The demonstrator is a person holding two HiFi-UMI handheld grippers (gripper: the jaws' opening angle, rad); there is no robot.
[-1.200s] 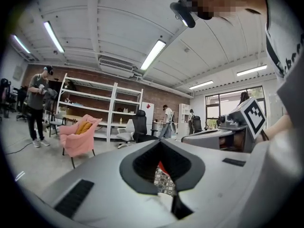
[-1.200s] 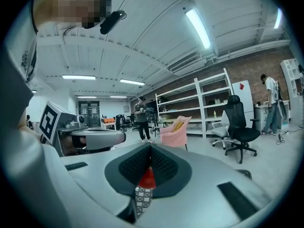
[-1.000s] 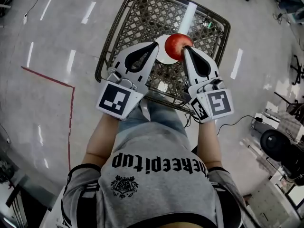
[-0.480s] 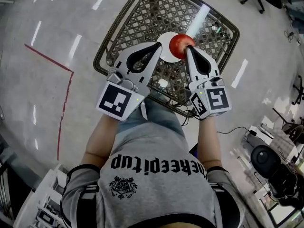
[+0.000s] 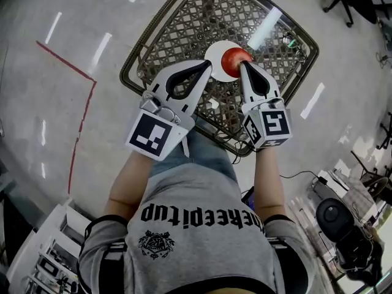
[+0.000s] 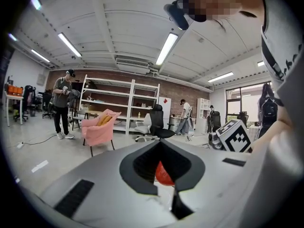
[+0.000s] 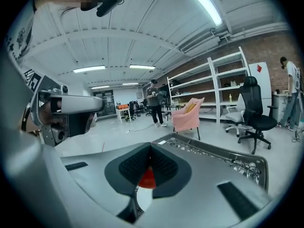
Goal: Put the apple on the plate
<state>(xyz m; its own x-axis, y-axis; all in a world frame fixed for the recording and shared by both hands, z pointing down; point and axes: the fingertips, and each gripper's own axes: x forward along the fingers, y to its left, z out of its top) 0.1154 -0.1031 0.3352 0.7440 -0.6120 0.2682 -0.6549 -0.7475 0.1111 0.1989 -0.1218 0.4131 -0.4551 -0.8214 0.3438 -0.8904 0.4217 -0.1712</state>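
Nearest the body, the left gripper (image 5: 208, 67) and right gripper (image 5: 242, 66) both have jaws pressed together on nothing, probably since the apple (image 5: 233, 60) needs no holding. Just past their tips it rests on the plate (image 5: 213, 52).

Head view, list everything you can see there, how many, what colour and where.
table: one, dark brown lattice, in front of the person
plate: one, white, middle of the table
apple: one, red, on the plate's right part
tape line: one, red, floor at left
left hand-held gripper: one, light grey, jaws together, tip at the plate's left edge
right hand-held gripper: one, light grey, jaws together, tip beside the apple
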